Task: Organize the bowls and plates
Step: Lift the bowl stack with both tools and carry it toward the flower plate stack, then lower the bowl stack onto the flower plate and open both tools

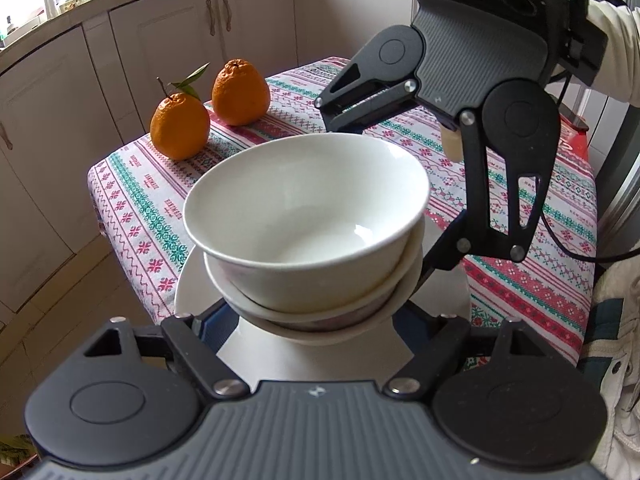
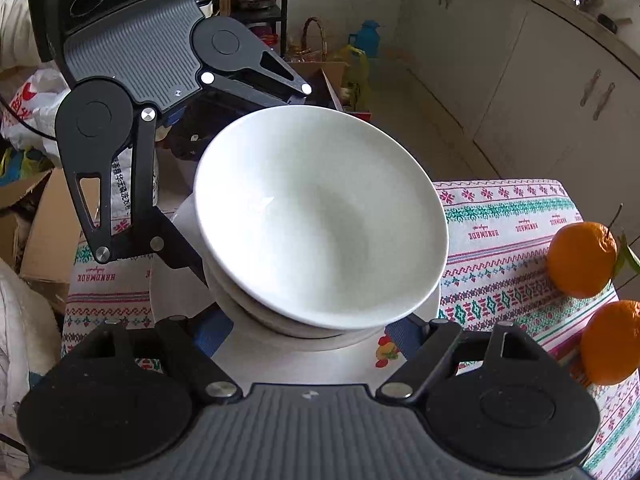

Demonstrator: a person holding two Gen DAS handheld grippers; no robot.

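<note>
Stacked white bowls (image 1: pixel 304 216), patterned tablecloth (image 1: pixel 136 216), cabinets (image 1: pixel 160 36)

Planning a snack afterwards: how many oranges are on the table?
2: a leafy orange near the tablecloth's edge, and a plain orange beside it, farther in. None seem hidden.

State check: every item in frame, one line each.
top bowl: empty, nested, tilted
lower bowls: stacked on a plate
plate: on tablecloth
oranges: whole, on cloth
left claw: straddles stack, grip unclear
right claw: straddles stack, grip unclear
</note>
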